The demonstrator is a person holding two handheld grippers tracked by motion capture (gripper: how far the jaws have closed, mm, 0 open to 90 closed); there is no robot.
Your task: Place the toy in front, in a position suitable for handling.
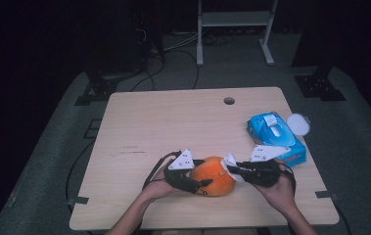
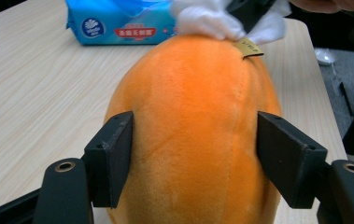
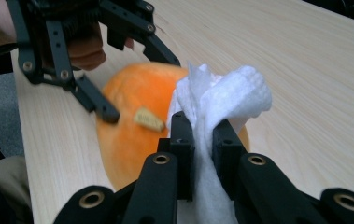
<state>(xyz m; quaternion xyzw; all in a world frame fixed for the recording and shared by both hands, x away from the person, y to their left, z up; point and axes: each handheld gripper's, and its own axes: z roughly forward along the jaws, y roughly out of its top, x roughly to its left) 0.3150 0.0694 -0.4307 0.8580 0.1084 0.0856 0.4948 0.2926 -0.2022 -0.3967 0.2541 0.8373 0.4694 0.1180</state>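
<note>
The left gripper [image 1: 200,185] stood with its jaws set either side of the orange plush toy [image 1: 213,176], pads against its flanks, as the left gripper view showed with the toy [image 2: 193,135] bulging between them. The right gripper [image 1: 233,168] had its jaws nearly together, pinching a white wipe [image 1: 231,161]; in the right gripper view the wipe [image 3: 221,100] bunched up above the jaws and hung down below them. That wad pressed on the toy's far end from the left gripper, just beside a small tan label [image 2: 248,48] sewn into a seam.

The toy lay on the wooden table [image 1: 173,122] near its front edge, between the two hands. Its long axis ran roughly across the table from left to right, and it lay flat rather than upright. Which end was its head I could not tell.

A blue pack of wipes [image 1: 275,136] lay near the right edge of the table, well apart from the toy, with its white flap [image 1: 271,120] on top. What was left inside was not visible. A round white lid [image 1: 298,124] lay just beside the pack.
</note>
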